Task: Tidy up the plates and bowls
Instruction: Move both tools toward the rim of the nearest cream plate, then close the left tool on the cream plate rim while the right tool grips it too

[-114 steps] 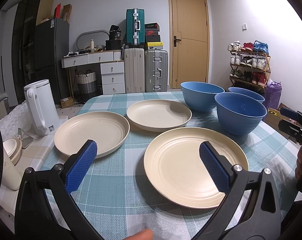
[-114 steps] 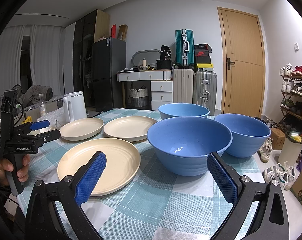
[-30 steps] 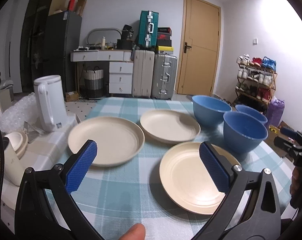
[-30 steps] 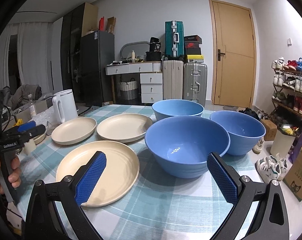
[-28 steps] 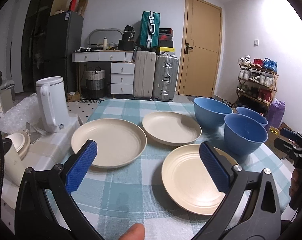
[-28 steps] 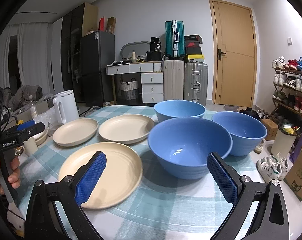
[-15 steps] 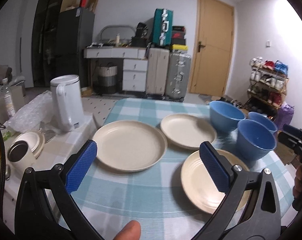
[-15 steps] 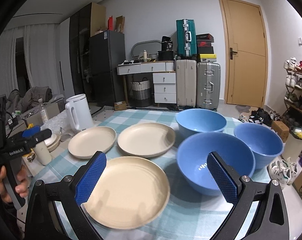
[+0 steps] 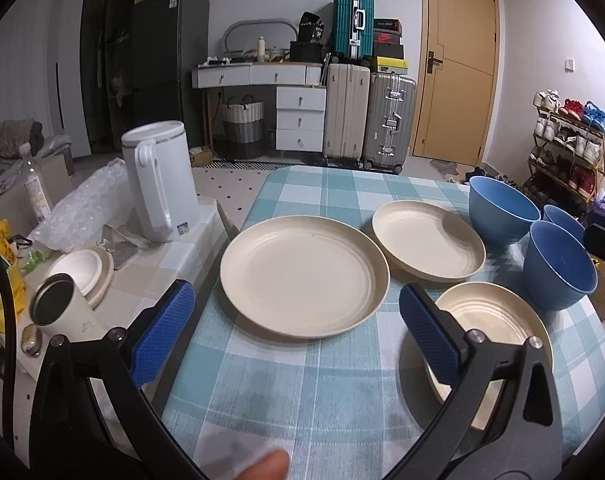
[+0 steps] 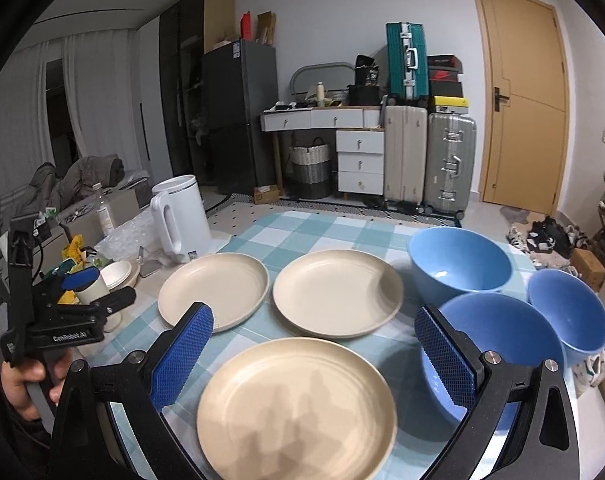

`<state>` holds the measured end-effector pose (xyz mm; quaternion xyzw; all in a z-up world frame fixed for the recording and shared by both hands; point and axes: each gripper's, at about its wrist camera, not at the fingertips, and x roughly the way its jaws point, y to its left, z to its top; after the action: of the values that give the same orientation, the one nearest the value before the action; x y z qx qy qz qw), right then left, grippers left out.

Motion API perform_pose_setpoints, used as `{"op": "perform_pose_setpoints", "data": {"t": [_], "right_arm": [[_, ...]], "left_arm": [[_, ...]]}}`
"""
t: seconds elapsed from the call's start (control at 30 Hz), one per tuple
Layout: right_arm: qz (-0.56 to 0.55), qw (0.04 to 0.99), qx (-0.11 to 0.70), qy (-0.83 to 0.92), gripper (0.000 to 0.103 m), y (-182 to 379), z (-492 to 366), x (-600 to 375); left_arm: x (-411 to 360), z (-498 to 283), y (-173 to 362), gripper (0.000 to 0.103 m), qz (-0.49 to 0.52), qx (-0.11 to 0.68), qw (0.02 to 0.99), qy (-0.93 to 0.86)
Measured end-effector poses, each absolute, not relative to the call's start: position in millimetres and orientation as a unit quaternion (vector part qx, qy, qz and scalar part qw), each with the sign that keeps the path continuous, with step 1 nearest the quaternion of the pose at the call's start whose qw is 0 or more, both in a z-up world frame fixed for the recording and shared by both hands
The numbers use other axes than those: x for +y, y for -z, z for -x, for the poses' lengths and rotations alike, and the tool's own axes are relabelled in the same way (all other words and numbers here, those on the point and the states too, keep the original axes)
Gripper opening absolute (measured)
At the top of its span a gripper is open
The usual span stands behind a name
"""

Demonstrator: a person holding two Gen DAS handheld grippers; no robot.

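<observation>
Three cream plates (image 10: pixel 213 294) (image 10: pixel 337 293) (image 10: pixel 296 410) sit on the checked tablecloth (image 10: pixel 302 232). Right of them, three blue bowls (image 10: pixel 460 260) (image 10: pixel 510 344) (image 10: pixel 568 312). One white kettle (image 10: pixel 182 218) left of the plates.

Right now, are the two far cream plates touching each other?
Apart. The right wrist view shows a strip of checked tablecloth between the left far plate and the right far plate; the left wrist view shows the same gap.

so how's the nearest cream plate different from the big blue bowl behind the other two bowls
The nearest cream plate is flat and shallow; the big blue bowl is deep with steep walls. The plate is cream, the bowl blue. The plate lies at the near edge, between the right claw's fingers in its view; the bowl sits far back. Both stand upright and empty on the checked tablecloth.
</observation>
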<state>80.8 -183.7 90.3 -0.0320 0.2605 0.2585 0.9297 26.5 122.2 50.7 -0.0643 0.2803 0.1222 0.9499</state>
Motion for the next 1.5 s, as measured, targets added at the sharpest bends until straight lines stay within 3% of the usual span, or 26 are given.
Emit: {"op": "perform_pose_setpoints", "data": {"t": [0.43, 0.83, 1.27, 1.5], "right_arm": [[0.032, 0.899, 0.320, -0.296, 0.102, -72.4, -134.7, -130.8], [0.070, 0.878, 0.359, -0.308, 0.096, -42.8, -164.6, -69.2], [0.085, 0.845, 0.412, -0.329, 0.076, 3.1, -193.1, -8.7], [0.080, 0.831, 0.451, -0.316, 0.065, 30.3, -212.7, 6.8]], "left_arm": [[167.6, -74.7, -21.2, 0.102, 0.104, 0.329, 0.929, -0.134], [216.4, -88.7, 6.2, 0.102, 0.149, 0.341, 0.915, -0.155], [235.9, -103.1, 40.9, 0.096, 0.190, 0.368, 0.896, -0.161], [237.5, -109.9, 55.7, 0.083, 0.214, 0.386, 0.885, -0.149]]}}
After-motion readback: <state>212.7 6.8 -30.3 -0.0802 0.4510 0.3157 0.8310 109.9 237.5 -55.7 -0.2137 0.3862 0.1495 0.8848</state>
